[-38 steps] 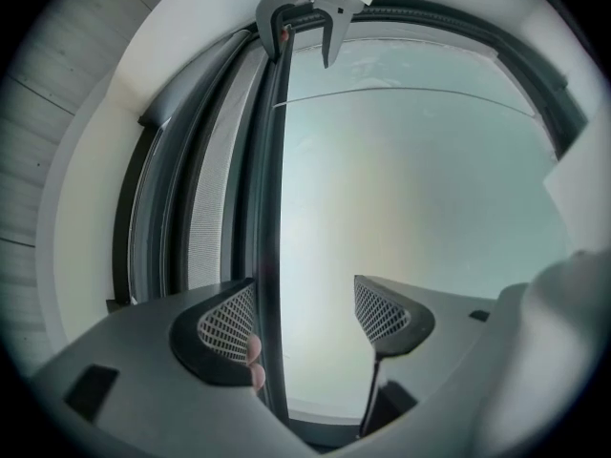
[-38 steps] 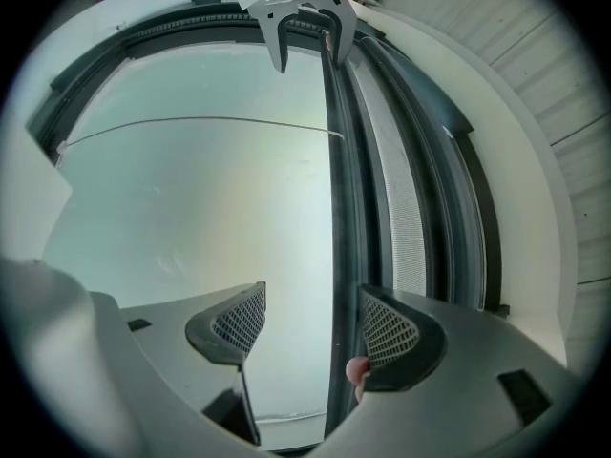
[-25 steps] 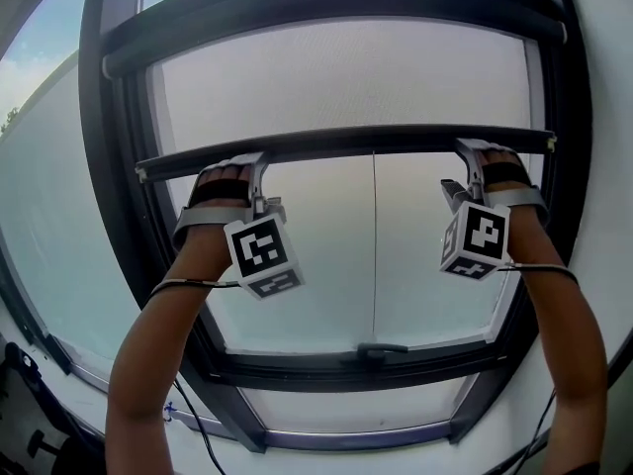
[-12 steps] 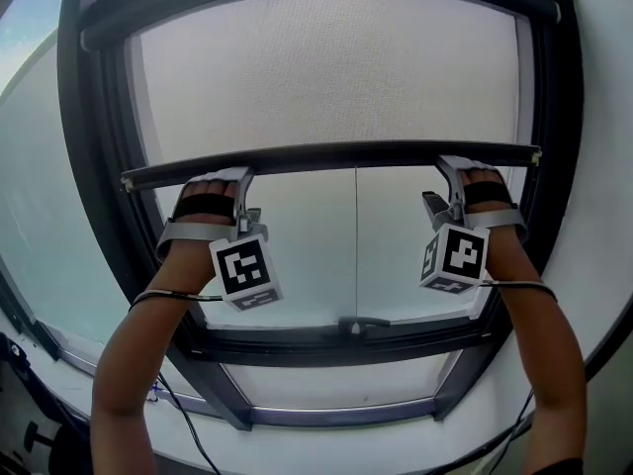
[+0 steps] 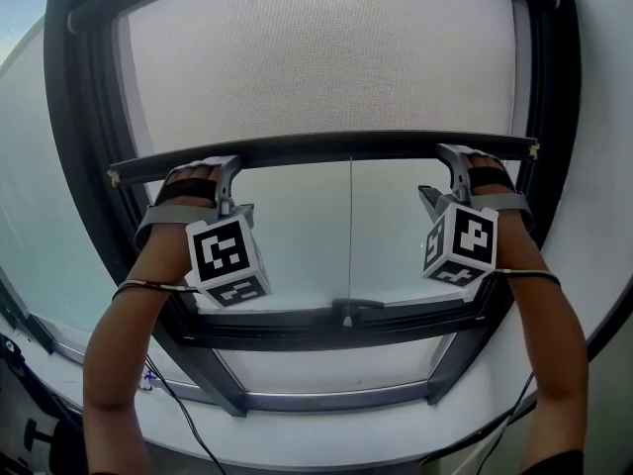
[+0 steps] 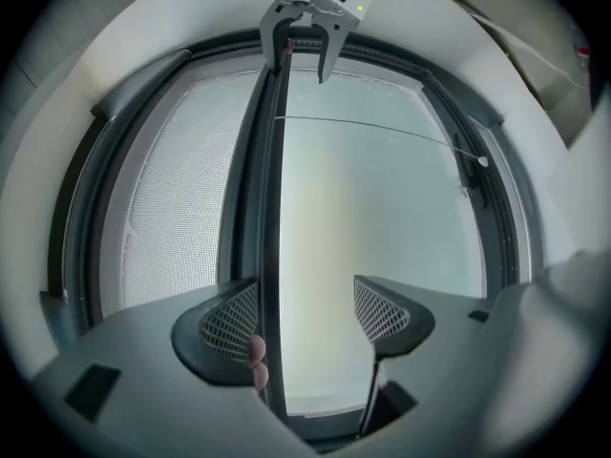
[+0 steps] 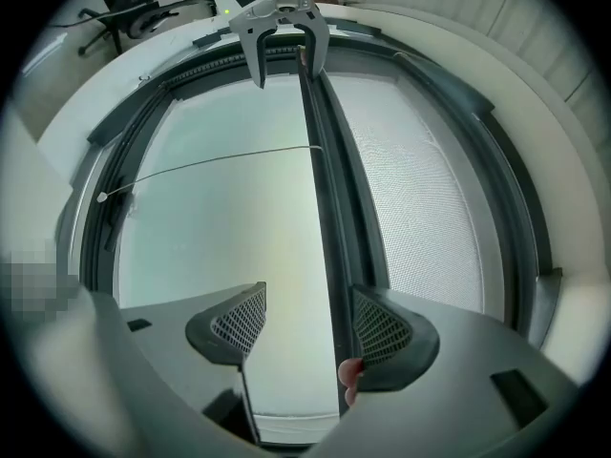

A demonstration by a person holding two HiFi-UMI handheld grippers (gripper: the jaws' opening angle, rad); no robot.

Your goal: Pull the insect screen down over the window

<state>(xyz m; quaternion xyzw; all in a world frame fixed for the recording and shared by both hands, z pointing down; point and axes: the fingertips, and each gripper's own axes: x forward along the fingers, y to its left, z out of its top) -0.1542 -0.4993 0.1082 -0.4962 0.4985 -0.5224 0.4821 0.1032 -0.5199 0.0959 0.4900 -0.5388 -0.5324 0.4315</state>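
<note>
The insect screen (image 5: 316,57) shows as pale mesh above its dark pull bar (image 5: 326,148). The bar crosses the window about halfway down. Below the bar the glass (image 5: 287,245) is uncovered. A thin cord (image 5: 350,226) drops from the middle of the bar toward a small handle (image 5: 346,310) on the lower rail of the window frame (image 5: 74,166), well below the bar.

My left gripper (image 6: 307,318) sits at the bar's left end and my right gripper (image 7: 310,326) at its right end. Both pairs of jaws stand wide apart. Neither pair pinches the bar. The bar runs through each gap and lies against the mesh-side jaw only, so I am hooking it, not clamping it (a fingertip (image 6: 256,353) shows just beside the bar in the left gripper view).

I judge the pull to be under way and roughly half done, since the lower pane is not yet covered. The next move calls for drawing both ends of the bar down together and level, so the screen does not skew in its side tracks. The jaws must stay pressed on the bar's upper side all the way to the lower rail, because a wide hook could slip off.
</note>
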